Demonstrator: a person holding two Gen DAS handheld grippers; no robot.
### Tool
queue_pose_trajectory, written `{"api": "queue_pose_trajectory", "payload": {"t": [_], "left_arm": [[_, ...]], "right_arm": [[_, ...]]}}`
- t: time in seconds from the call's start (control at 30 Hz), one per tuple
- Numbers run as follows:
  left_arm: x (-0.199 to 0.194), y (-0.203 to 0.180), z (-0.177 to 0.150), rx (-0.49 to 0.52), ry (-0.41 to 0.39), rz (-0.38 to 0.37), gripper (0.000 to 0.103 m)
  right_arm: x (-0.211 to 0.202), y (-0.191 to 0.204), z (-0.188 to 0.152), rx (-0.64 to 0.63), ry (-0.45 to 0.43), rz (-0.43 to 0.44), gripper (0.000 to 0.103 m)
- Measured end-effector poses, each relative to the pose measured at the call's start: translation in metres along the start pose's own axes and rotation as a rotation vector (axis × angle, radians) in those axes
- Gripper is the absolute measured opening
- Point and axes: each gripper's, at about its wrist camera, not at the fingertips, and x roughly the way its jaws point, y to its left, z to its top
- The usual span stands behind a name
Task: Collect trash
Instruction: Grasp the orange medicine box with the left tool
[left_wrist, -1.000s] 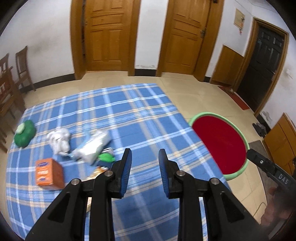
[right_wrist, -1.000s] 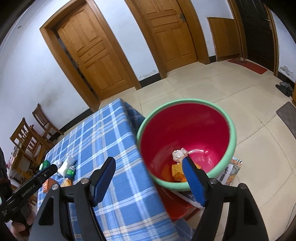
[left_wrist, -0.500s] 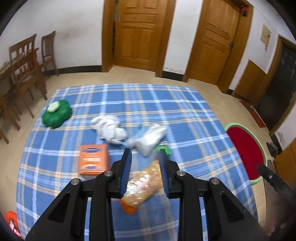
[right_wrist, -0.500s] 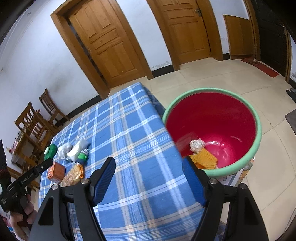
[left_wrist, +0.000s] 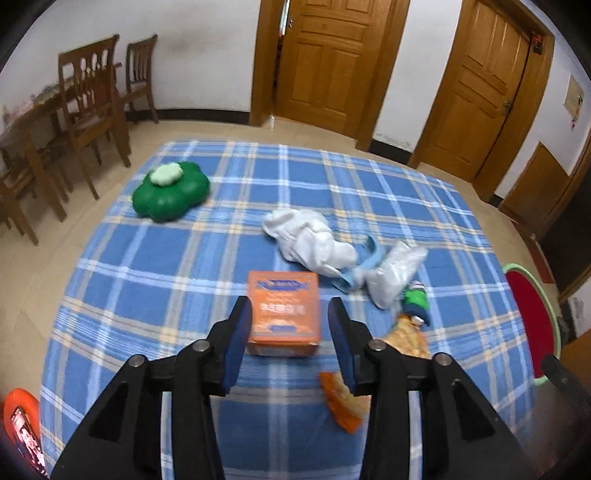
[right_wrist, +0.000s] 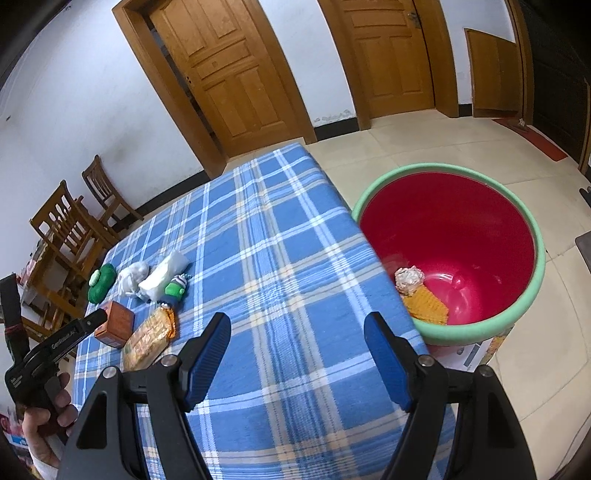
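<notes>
While the orange box (left_wrist: 283, 312) is lying flat on the plaid surface (left_wrist: 184, 266) among other litter, the left tool (left_wrist: 286, 332) is framing it, jaws having just been widening to clear its sides, not yet pressing. The right tool (right_wrist: 297, 356) is hanging wide and empty near the red bin (right_wrist: 532, 236), which is standing beside the surface to take drops.

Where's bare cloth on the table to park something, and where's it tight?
Free: the wide checked stretch between the bin side edge and the snack bag, under the right gripper; also the far strip behind the green cushion. Crowded: around the orange box, white bag and wrapper, where the left gripper is opening.
</notes>
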Motion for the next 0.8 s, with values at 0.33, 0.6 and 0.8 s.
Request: {"api": "queue_pose_trajectory", "payload": {"t": [0.33,0.6,0.8], "left_arm": [[0.020,0.011,-0.003,-0.035,0.042,-0.027,0.046],[0.023,0.016,-0.005,-0.032,0.037,-0.047,0.047],[0.016,0.021,-0.004,-0.025,0.019,-0.041,0.047]], "right_arm": [[0.008,0.014,-0.002,-0.030,0.025,-0.002,0.077],[0.017,0.034,-0.003,-0.072,0.048,0.011,0.077],[0.024,0.054,-0.003,-0.124,0.057,0.038,0.077]]}}
